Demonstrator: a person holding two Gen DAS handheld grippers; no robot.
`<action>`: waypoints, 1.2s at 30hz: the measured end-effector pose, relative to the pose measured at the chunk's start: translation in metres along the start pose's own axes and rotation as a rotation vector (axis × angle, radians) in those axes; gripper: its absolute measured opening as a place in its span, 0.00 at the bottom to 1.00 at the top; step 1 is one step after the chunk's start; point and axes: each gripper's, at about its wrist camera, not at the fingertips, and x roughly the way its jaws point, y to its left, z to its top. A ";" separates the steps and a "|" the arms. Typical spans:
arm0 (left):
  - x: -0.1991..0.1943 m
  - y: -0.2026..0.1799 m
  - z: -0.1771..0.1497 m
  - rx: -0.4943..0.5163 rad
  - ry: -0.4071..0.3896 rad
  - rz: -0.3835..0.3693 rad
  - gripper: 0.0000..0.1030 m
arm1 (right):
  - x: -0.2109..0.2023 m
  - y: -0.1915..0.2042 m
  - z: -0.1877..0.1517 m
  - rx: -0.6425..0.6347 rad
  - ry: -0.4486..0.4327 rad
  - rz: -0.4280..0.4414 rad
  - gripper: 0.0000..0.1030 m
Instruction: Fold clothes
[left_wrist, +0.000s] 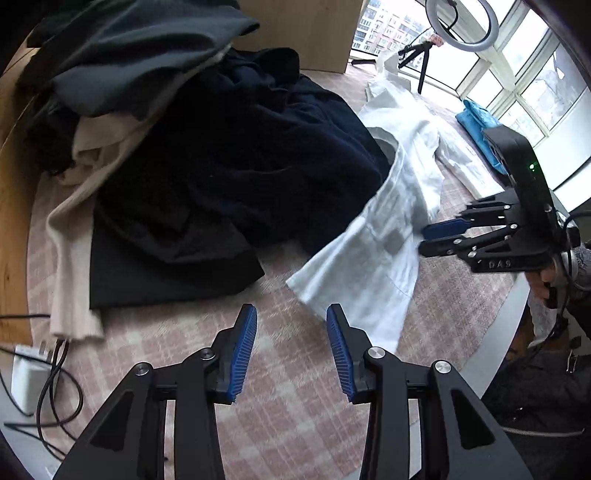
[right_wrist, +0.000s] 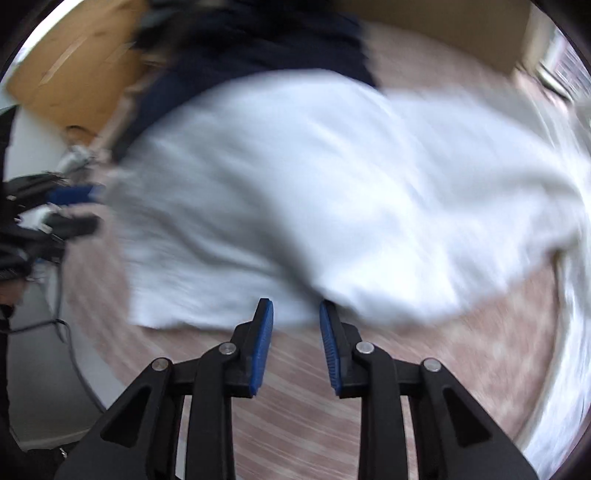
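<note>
White shirt (left_wrist: 373, 236) lies loose, seemingly free of both parted tools.

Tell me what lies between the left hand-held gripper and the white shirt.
Only bare pink checked cloth separates the left hand-held gripper from the white shirt, seen in the left wrist view.

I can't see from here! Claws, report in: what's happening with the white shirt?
Left claw open, empty. Right claw open at the white shirt, not gripping. Shirt lies rumpled on checked cloth. Dark clothes pile crowds its far edge.
</note>
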 end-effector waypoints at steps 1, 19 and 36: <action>0.001 0.001 0.001 0.006 0.003 -0.005 0.36 | -0.004 -0.006 -0.002 0.027 -0.004 0.031 0.25; 0.026 -0.006 0.017 0.180 0.098 -0.075 0.44 | -0.011 -0.001 -0.001 -0.092 -0.004 -0.055 0.03; -0.047 0.014 0.031 -0.066 0.001 -0.317 0.04 | -0.083 -0.058 -0.013 0.076 -0.177 0.129 0.07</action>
